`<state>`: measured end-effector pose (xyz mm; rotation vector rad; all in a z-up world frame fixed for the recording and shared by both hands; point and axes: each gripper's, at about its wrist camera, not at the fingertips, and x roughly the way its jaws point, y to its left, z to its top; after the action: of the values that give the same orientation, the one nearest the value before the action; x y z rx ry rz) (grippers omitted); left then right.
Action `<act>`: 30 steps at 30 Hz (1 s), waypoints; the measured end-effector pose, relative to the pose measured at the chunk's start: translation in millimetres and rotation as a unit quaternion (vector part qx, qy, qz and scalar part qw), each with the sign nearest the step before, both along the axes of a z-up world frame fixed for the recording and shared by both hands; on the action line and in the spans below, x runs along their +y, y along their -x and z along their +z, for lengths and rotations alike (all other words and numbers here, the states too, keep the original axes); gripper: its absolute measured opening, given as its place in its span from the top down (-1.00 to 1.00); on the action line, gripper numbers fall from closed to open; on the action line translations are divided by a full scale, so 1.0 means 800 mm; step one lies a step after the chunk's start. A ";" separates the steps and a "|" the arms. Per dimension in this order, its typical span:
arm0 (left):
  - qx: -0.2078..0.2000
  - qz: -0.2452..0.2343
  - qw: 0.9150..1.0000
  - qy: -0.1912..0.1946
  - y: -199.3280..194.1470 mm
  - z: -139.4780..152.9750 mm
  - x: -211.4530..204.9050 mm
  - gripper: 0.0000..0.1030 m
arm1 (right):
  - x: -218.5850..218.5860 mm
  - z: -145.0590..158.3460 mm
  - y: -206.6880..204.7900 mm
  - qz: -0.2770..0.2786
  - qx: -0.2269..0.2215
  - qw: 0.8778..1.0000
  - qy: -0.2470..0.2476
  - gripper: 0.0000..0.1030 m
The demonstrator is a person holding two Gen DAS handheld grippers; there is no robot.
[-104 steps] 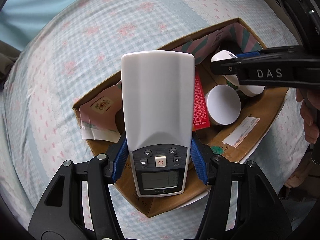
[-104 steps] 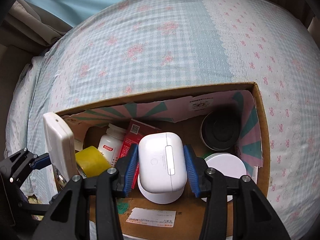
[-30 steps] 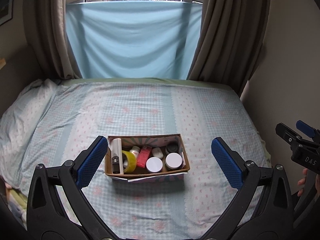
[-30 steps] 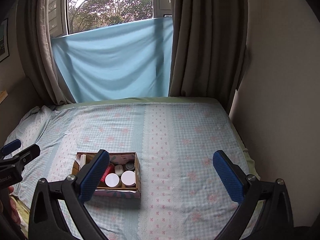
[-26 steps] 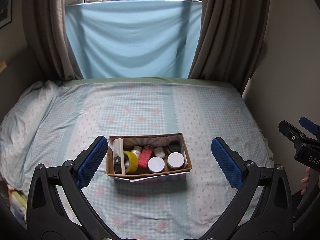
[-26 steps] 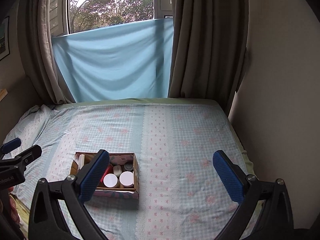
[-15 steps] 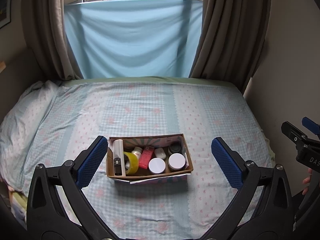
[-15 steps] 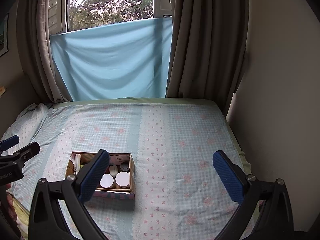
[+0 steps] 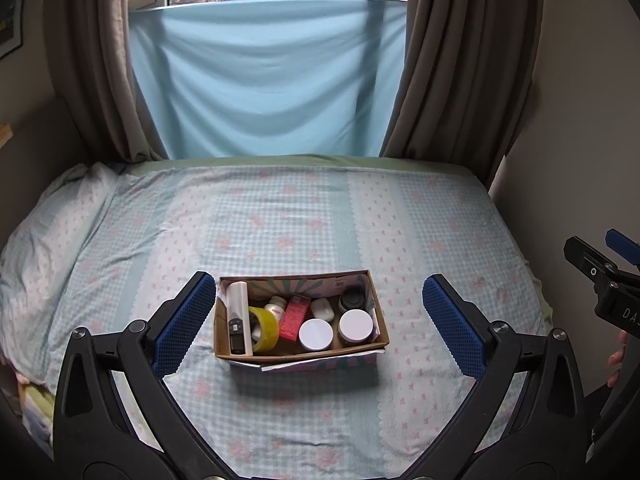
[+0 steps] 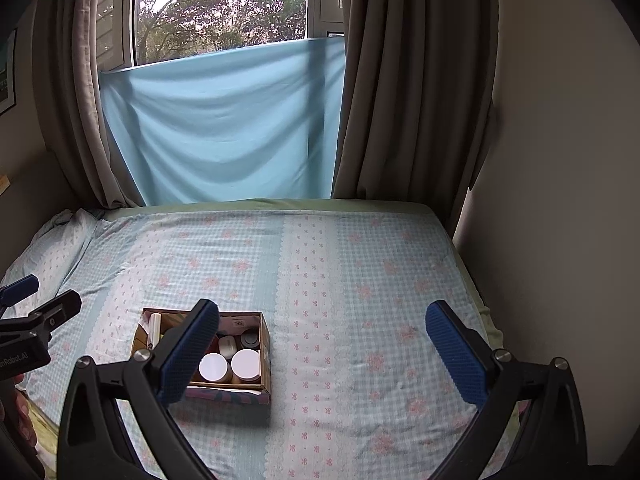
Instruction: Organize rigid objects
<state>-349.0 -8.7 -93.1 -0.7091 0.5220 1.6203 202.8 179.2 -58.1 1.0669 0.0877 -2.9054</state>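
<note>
A cardboard box (image 9: 376,316) sits on the bed, also in the right wrist view (image 10: 265,344). Inside stand a white remote (image 9: 237,320), a yellow tape roll (image 9: 265,328), a white pill bottle (image 9: 276,305), a red carton (image 9: 296,317), a white earbud case (image 9: 322,307), a black jar (image 9: 352,301) and two white-lidded jars (image 9: 316,334) (image 9: 356,326). My left gripper (image 9: 318,322) is open and empty, held back from the box. My right gripper (image 10: 320,346) is open and empty, to the right of the box.
The bed (image 9: 280,216) has a blue checked sheet with pink flowers and a pillow (image 9: 44,240) at left. A blue cloth (image 9: 264,76) and brown curtains (image 9: 452,60) hang behind. A wall (image 10: 560,200) stands at the right.
3.5 s ago the left gripper held the remote and the right held the earbud case over the box. Both are now in the box and both grippers are open and far back.
</note>
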 end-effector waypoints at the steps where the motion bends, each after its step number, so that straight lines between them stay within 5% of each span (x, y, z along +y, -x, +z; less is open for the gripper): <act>1: 0.001 -0.001 1.000 -0.001 0.000 0.000 0.000 -1.00 | 0.000 0.000 0.000 0.000 0.000 1.000 0.001 -1.00; 30: 0.031 0.011 0.998 -0.044 -0.007 0.014 -0.011 -1.00 | 0.004 0.002 0.005 0.007 0.007 1.000 0.011 -1.00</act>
<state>-343.7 -17.3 -82.2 -0.6027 0.4857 1.6789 198.8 182.3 -56.8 1.0382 0.0646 -2.8954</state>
